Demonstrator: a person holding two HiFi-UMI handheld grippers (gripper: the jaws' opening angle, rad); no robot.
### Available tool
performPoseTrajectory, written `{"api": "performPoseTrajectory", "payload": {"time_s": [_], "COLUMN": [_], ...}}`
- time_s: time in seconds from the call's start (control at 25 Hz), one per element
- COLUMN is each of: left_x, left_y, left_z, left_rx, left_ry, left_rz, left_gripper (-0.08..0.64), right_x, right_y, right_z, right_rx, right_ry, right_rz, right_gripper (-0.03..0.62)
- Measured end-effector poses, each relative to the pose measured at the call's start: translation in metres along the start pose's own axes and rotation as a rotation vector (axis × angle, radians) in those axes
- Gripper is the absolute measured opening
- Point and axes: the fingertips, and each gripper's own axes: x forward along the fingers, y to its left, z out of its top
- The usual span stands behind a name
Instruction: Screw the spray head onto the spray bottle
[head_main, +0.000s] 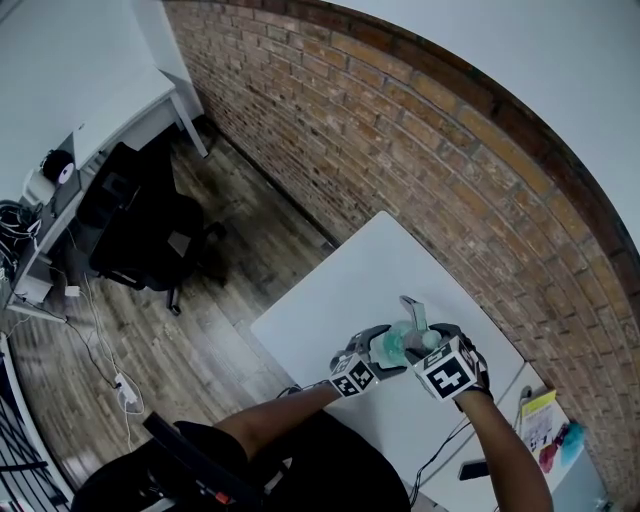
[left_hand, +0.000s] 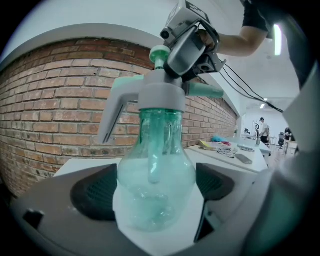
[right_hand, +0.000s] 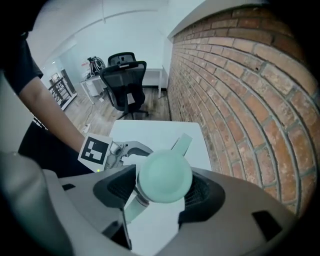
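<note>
A translucent green spray bottle (left_hand: 152, 155) is held up over the white table (head_main: 340, 290), with my left gripper (left_hand: 155, 192) shut on its round body from the side. A grey spray head (left_hand: 160, 95) with a pale green top knob (right_hand: 165, 176) sits on the bottle's neck, its trigger lever (left_hand: 112, 115) pointing left and down. My right gripper (right_hand: 162, 189) comes down from above and is shut on the spray head, pads on both sides of the knob. In the head view both grippers, left (head_main: 385, 352) and right (head_main: 422, 342), meet at the bottle (head_main: 400, 343) near the table's near edge.
A brick wall (head_main: 430, 170) runs along the table's far side. A black office chair (head_main: 140, 235) stands on the wooden floor to the left. A second white desk (left_hand: 235, 160) at the right carries papers, glasses and a phone (head_main: 470, 468).
</note>
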Motion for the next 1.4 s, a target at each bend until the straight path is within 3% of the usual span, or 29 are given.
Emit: {"api": "performPoseTrajectory", "payload": {"time_s": [0.4,0.68,1.0,1.4], "left_x": [0.001,0.003,0.002,0.001], "left_y": [-0.002,0.000,0.000,0.000], "left_z": [0.001,0.001,0.000,-0.001], "left_rx": [0.007,0.013,0.013,0.013], "left_ry": [0.000,0.006,0.008,0.010], "left_rz": [-0.014,-0.020,-0.022,-0.023], "left_gripper": [0.485,0.485,0.485,0.485], "right_x": [-0.036,-0.050,-0.058,-0.041], "right_y": [0.006,0.014,0.002,0.005], "right_z": [0.022,0.018,0.004,-0.011], "right_rx": [-0.253,-0.589,-0.988,-1.228], "right_ry": [-0.141,-0.117,-0.037,0.059], "right_rz": [0.027,0.072,0.016,0.010], "right_gripper": [0.276,0.276,0.276,0.276]}}
